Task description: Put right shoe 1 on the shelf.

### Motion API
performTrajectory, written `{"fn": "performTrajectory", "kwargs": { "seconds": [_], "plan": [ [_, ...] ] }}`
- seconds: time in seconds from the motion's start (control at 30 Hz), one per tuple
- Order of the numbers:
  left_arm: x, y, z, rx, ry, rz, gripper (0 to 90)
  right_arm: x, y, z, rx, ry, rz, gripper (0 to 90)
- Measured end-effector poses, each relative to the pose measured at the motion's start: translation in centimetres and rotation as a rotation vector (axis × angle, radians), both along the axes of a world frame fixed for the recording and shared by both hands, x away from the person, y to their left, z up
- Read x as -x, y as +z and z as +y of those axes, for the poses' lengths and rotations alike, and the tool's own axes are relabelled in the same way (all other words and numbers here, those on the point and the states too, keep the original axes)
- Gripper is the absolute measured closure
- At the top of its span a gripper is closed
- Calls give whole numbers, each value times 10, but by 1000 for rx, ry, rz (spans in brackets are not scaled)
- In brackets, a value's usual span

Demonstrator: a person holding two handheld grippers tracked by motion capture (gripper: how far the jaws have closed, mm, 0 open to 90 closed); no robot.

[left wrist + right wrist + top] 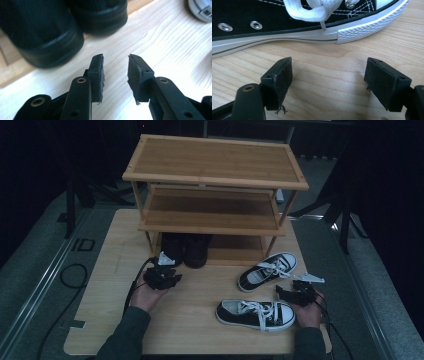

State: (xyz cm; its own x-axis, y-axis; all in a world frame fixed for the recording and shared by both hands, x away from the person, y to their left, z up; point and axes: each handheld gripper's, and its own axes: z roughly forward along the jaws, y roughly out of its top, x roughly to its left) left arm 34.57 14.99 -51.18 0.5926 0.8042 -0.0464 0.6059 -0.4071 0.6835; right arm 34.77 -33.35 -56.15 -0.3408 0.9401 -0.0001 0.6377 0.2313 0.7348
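In the high view my left hand-held gripper (167,272) sits left of centre on the table (105,285), just below the pair of black shoes (185,249) tucked under the bottom shelf of the wooden shoe rack (215,165). From the left gripper view I see its jaws parted with bare table between them and nothing gripped; the black shoes (47,32) fill the upper left of that frame, blurred, just ahead of the jaw tips and apart from them.

My right hand-held gripper (285,292) rests at the lower right of the high view, just beside the toe end of the near black-and-white sneaker (256,314), which lies on its sole across the lower middle of the table. The second sneaker (267,271) lies above it, angled towards the rack's right leg. In the right gripper view the jaws stand wide apart over the wood, holding nothing, with the near sneaker (287,27) running across the top of the frame, close ahead but not touched.
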Motion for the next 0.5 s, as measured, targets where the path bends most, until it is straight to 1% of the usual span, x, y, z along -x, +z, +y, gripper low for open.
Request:
{"fn": "performTrajectory", "kwargs": {
  "seconds": [0.13,0.2,0.27,0.3,0.33,0.4,0.43,0.5],
  "plan": [
    [7,-10,11,4,18,11,638,0,0,0,1,3,0,226],
    [10,-15,15,-4,22,14,631,0,1,0,2,4,6,239],
    [14,-21,18,-5,21,20,631,-2,4,1,17,0,39,229],
    [15,-23,19,-3,28,22,628,-3,4,1,19,4,44,200],
    [16,-25,21,2,34,26,629,-3,4,2,24,15,51,192],
    [18,-26,23,14,41,25,628,-4,6,2,31,21,70,198],
    [19,-27,24,18,43,24,628,-5,7,2,35,25,81,228],
    [20,-28,25,20,45,25,627,-4,10,1,39,38,89,353]
  ]
}}
